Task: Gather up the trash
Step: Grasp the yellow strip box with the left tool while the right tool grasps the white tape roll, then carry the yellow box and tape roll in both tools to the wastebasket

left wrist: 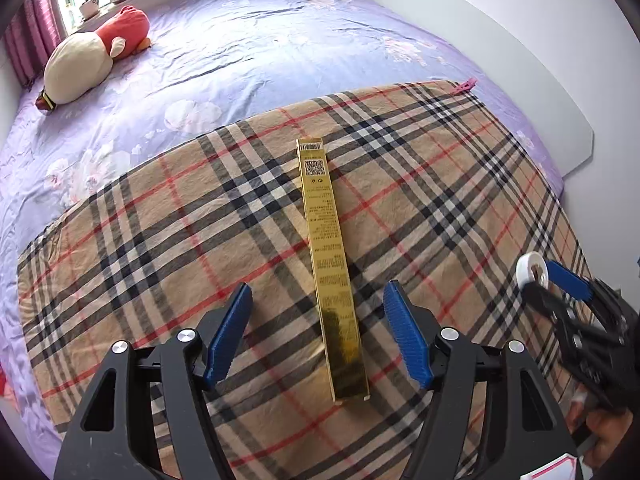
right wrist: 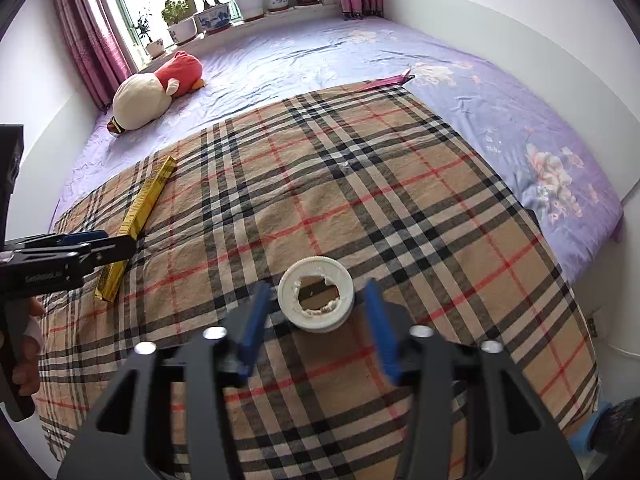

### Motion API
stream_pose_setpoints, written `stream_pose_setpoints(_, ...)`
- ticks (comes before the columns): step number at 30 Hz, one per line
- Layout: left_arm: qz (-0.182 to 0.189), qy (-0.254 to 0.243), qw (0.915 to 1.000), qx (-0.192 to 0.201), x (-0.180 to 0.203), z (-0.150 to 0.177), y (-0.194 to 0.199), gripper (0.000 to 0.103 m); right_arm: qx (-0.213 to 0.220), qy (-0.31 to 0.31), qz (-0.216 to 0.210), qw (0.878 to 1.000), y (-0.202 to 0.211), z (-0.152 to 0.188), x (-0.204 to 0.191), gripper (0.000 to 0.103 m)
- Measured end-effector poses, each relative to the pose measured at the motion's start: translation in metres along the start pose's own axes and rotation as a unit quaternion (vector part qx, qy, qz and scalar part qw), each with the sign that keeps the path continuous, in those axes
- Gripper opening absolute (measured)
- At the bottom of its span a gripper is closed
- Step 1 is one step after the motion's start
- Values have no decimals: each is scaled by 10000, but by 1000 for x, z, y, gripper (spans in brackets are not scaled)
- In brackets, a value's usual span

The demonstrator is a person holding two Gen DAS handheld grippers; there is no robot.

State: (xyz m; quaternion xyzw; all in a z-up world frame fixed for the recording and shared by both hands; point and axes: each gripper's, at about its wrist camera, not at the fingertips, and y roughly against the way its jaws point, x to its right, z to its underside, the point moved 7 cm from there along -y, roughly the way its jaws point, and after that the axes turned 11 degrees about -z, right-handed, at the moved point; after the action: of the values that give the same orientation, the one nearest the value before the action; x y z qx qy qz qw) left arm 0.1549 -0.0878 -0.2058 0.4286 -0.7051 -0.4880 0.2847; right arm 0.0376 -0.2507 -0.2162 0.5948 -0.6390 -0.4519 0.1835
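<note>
1. Plush toy (left wrist: 92, 56): cream and red, on the purple bedsheet (left wrist: 248, 52) near the window. Not trash; leave it.
2. Plaid cloth (left wrist: 160, 216): tan check, spread over the near part of the bed. It carries both pieces of trash.
3. Left gripper (left wrist: 318, 334): jaws apart, blue pads either side of the gold box (left wrist: 326, 240) and touching neither face. The box lies flat on the cloth, long axis running away from the camera, its near end between the fingers.
   - Step in hand, as judged: closing on the box. Centre the pads on its long sides, lower until they clear the top edge, then close squarely; a grip this near the end may let the far end droop.
4. Right gripper (right wrist: 316, 320): jaws apart around the white ring (right wrist: 316, 300), gaps visible on both sides. In the left wrist view the ring appears raised off the cloth at the fingertips, so whether it rests on a finger cannot be told.
   - Close across the ring's full width, not its torn inner edge.
5. Hard to make out: box print too small to read; no bin shows; a blue-and-dark object at lower right of the right wrist view is cut off.
</note>
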Motion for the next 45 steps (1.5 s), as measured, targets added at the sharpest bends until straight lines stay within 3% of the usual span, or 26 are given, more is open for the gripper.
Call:
stream_pose_setpoints(6,-338,-175,9991,174,7,-14,-9,67,-55,183,172,9997,0,8,0,66)
stream_pose_setpoints(8,-572,-248,9977,251,9,-19,-12,62,-56,237,186,9995,-1,6,-2,66)
stream_pose_setpoints(13,-657,-284,9969,329,15,-23,-10,28,-82,247,152,9995,-5,-1,-3,65)
stream_pose_setpoints(14,-666,-279,9968,338,16,-22,-9,26,-92,259,159,9995,-6,-2,-3,62)
stream_pose_setpoints(16,-623,-197,9974,310,15,-20,-7,20,-127,277,140,9994,-8,-4,-3,40)
stream_pose_setpoints(32,-324,34,9995,26,3,46,24,19,-306,380,-117,9987,0,11,-6,40)
stream_pose_setpoints(39,-322,76,9994,73,0,55,28,19,-309,302,-249,9988,2,12,-5,42)
stream_pose_setpoints(41,-299,91,9995,86,0,56,29,22,-296,255,-272,9989,3,12,-3,47)
stream_pose_setpoints(42,-305,89,9995,95,0,56,29,26,-266,207,-330,9989,4,12,-2,56)
stream_pose_setpoints(45,-338,3,9993,126,4,53,28,36,-186,144,-269,9994,7,14,3,61)
